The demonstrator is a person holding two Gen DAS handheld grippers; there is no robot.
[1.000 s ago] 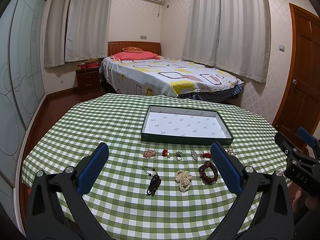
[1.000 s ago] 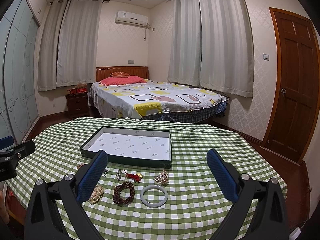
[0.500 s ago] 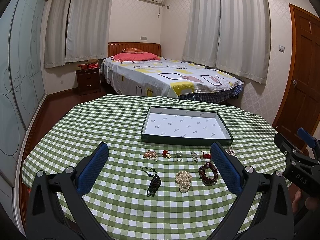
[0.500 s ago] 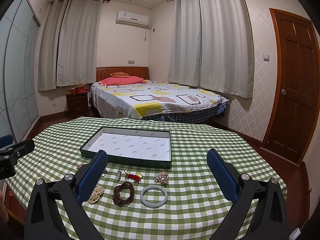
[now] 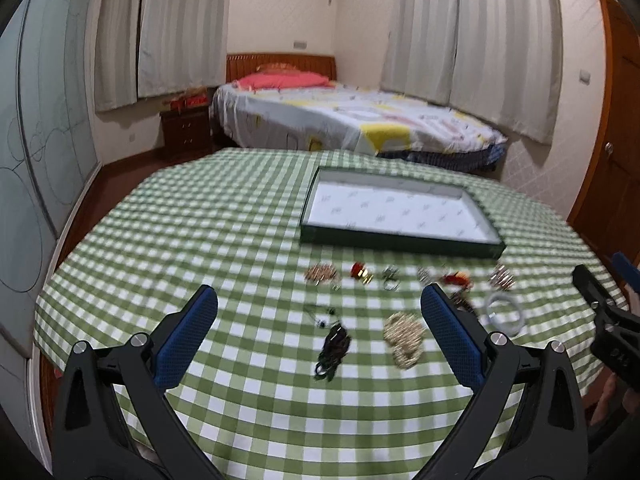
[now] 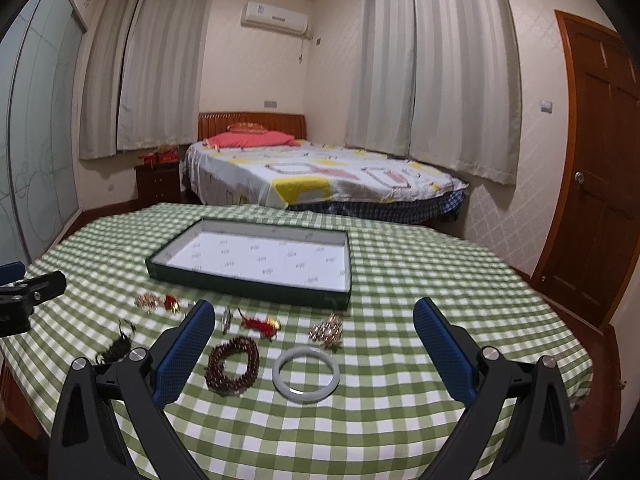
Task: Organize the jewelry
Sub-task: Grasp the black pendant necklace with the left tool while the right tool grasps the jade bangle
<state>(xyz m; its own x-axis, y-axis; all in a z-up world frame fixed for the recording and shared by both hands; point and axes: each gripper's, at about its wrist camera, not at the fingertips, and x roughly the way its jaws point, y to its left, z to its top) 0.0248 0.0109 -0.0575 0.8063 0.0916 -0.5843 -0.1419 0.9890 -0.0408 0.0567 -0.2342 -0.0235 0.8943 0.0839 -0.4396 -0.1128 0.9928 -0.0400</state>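
A dark green tray [image 5: 400, 243] [image 6: 248, 289] with a white lining sits empty on the green checked tablecloth. Jewelry lies in front of it: a pale jade bangle [image 6: 306, 374] [image 5: 505, 313], a dark red bead bracelet [image 6: 233, 365], a pearl bracelet [image 5: 404, 338], a black cord necklace [image 5: 333, 350] [image 6: 116, 346], a red tassel charm [image 6: 260, 325], and several small brooches [image 6: 327, 330] [image 5: 320, 274]. My left gripper [image 5: 320, 336] is open and empty above the black cord. My right gripper [image 6: 314, 344] is open and empty above the bangle.
The round table [image 6: 400, 420] has its edge close on all sides. Behind it stand a bed [image 6: 320, 176], a nightstand [image 6: 156, 182] and curtains. A wooden door [image 6: 592, 200] is at the right. Each gripper shows at the edge of the other's view.
Both grippers have moved forward and down toward the jewelry, so the table looks larger. The left view is blurred by motion. Both grippers stay open.
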